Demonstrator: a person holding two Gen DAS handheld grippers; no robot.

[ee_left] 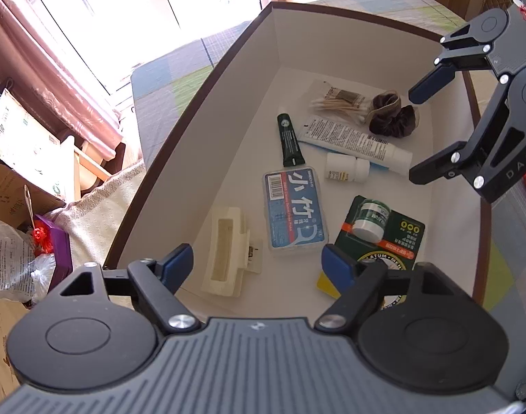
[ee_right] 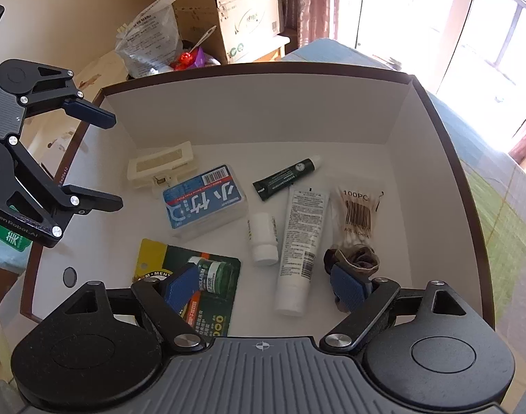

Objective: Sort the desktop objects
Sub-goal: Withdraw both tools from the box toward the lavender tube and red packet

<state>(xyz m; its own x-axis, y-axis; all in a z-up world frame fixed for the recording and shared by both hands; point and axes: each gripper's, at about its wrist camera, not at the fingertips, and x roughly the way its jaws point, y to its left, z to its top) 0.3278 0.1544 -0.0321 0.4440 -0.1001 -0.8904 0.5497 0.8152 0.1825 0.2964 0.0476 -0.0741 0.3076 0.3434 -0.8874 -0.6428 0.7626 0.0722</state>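
Inside a white-walled box with a dark brown rim [ee_right: 435,110] lie the sorted things: a clear hard-plastic floss-pick case with a blue label [ee_right: 204,201], a cream rectangular plastic clip [ee_right: 161,167] touching its corner, a slim dark green tube [ee_right: 287,178], a small white pill bottle [ee_right: 263,238], a long white squeeze tube [ee_right: 299,248] printed with fine text, a clear packet of cotton swabs [ee_right: 357,215] reading "100PC", a soft brown velvet scrunchie [ee_left: 394,115], and a green blister card holding a small jar [ee_left: 376,224]. The left gripper [ee_left: 256,265] and right gripper [ee_right: 268,286] both hover above the box, fingers spread, holding nothing. Cardboard cartons [ee_right: 242,10] stand beyond.
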